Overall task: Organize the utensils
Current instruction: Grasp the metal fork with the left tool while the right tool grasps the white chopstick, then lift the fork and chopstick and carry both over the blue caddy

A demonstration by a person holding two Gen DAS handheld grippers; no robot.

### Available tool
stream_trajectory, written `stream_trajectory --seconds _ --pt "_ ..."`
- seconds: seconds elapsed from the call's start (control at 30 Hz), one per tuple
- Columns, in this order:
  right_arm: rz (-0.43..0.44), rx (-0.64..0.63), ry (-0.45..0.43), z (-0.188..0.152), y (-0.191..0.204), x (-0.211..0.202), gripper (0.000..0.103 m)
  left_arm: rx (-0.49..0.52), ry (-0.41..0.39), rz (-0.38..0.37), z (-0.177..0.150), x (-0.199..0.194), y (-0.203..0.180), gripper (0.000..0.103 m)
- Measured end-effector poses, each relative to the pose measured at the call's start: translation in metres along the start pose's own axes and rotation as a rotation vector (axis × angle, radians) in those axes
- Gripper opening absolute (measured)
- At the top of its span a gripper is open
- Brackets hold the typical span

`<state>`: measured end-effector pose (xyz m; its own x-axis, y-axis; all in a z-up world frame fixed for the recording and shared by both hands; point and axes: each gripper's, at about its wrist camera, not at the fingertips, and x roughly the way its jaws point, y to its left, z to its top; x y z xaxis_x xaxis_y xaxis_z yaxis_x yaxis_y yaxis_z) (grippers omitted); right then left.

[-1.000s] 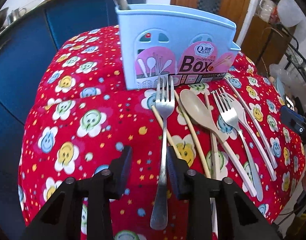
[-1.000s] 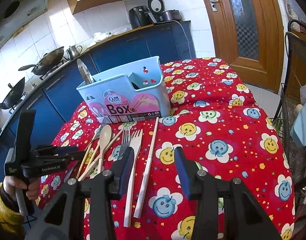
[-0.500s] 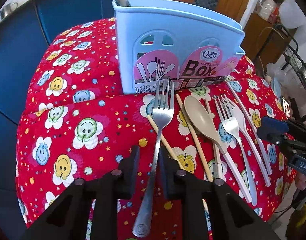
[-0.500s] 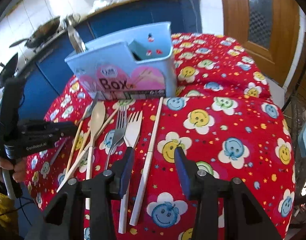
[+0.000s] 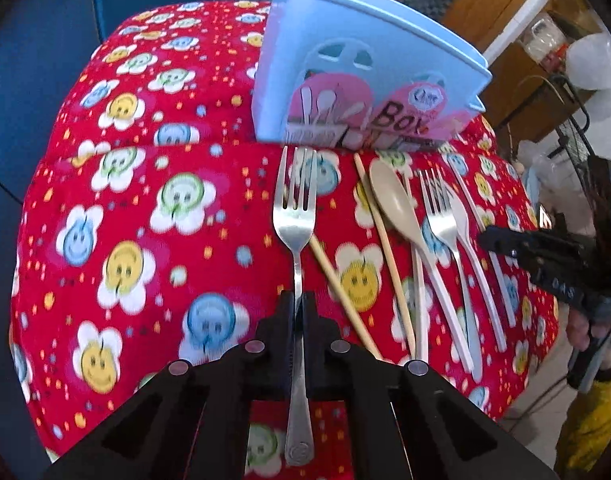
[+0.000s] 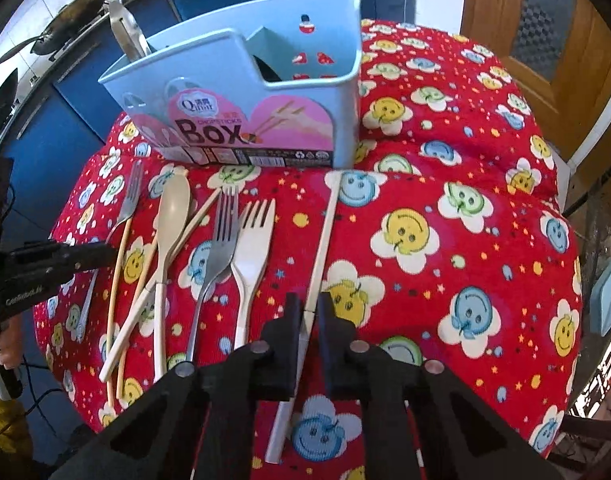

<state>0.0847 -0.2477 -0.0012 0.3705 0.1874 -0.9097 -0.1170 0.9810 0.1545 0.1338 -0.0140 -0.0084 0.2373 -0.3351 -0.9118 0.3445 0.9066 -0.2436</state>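
Note:
A metal fork (image 5: 295,216) lies on the red smiley tablecloth (image 5: 125,200), tines toward the light-blue chopsticks box (image 5: 345,40). My left gripper (image 5: 299,300) is shut on the fork's handle. In the right wrist view, my right gripper (image 6: 308,304) is shut on a long white plastic utensil (image 6: 325,236) that points at the box (image 6: 233,60). Between the two lie a beige spoon (image 6: 173,208), a second metal fork (image 6: 221,236), a white plastic fork (image 6: 251,248) and wooden chopsticks (image 6: 119,264). Each view shows the other gripper (image 5: 485,240) (image 6: 105,248) at its side.
A metal utensil (image 6: 125,32) stands in the box's back compartment. Woks (image 6: 77,12) and a kettle sit on the counter behind blue cabinets (image 6: 45,140). A wooden door (image 6: 545,40) is at the back right. The cloth drops off at the table's rounded edges.
Both grippers went from open to shut: the left closed on the metal fork's handle, and the right moved over the long white utensil and closed on it. Both views tipped further down.

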Motion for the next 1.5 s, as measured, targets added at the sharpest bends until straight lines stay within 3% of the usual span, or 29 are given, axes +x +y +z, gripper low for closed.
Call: stream_trajectory --seconds 0.23,0.47,0.67,0.83,1.03,1.5 --pt "-0.013 -0.025 0.082 0.007 0.003 0.002 0.011 -0.02 0.057 -0.005 0.006 0.006 0.001 0.004" --pt "-0.004 -0.059 0.19 0.026 0.002 0.011 0.011 0.022 0.097 0.003 0.016 0.01 -0.003 0.004" --pt "-0.013 -0.073 0.2 0.033 0.009 0.016 0.011 0.039 0.073 0.008 0.015 0.011 -0.007 0.003" --pt "0.004 -0.038 0.086 0.02 0.006 0.01 0.008 0.007 -0.023 -0.038 0.0 0.003 0.003 0.003" --pt "0.076 0.058 -0.111 -0.01 -0.005 -0.002 0.008 -0.027 -0.17 -0.128 -0.025 -0.01 0.007 0.003" --pt "0.092 0.066 -0.489 -0.046 0.011 -0.057 0.007 0.018 -0.482 -0.191 -0.046 -0.065 -0.014 0.003"
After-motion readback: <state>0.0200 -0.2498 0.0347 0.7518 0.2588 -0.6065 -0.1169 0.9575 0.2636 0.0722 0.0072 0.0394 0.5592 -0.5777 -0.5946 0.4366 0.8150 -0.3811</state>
